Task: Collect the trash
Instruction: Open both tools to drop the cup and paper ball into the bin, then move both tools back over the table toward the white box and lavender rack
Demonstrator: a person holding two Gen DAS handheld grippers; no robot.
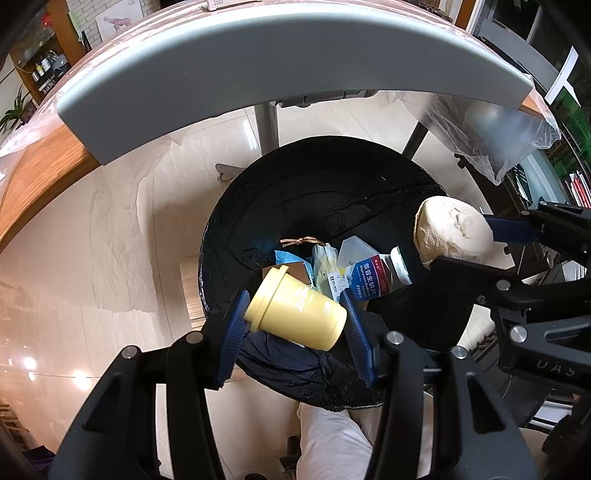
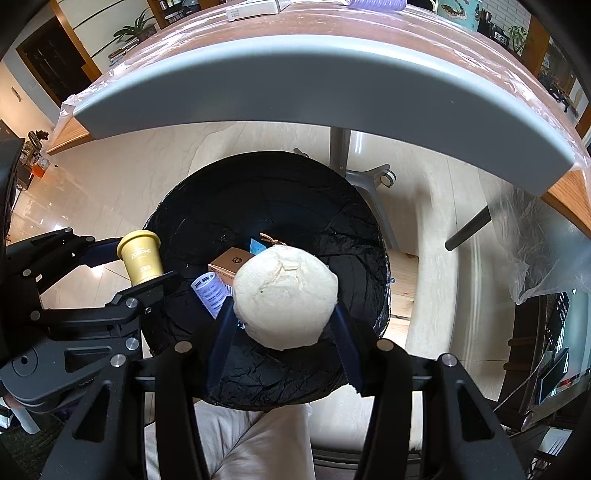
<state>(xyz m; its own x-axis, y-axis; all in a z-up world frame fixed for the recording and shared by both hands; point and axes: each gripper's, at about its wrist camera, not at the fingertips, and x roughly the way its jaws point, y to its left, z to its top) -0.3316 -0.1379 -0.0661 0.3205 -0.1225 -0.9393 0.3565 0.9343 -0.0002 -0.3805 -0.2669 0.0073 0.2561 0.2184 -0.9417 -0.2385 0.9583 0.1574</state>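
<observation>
A grey-edged tabletop [image 2: 317,85] with a wooden surface under clear plastic sheeting arcs across twelve o'clock. Its grey leg [image 2: 341,155] stands on the glossy cream floor [image 2: 122,177], and a potted plant [image 2: 138,27] sits at eleven o'clock.

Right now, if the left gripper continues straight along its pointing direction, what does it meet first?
Probably the trash inside the black-lined bin: the left gripper, holding the yellow cup, points down into it. Depth is unclear.
</observation>
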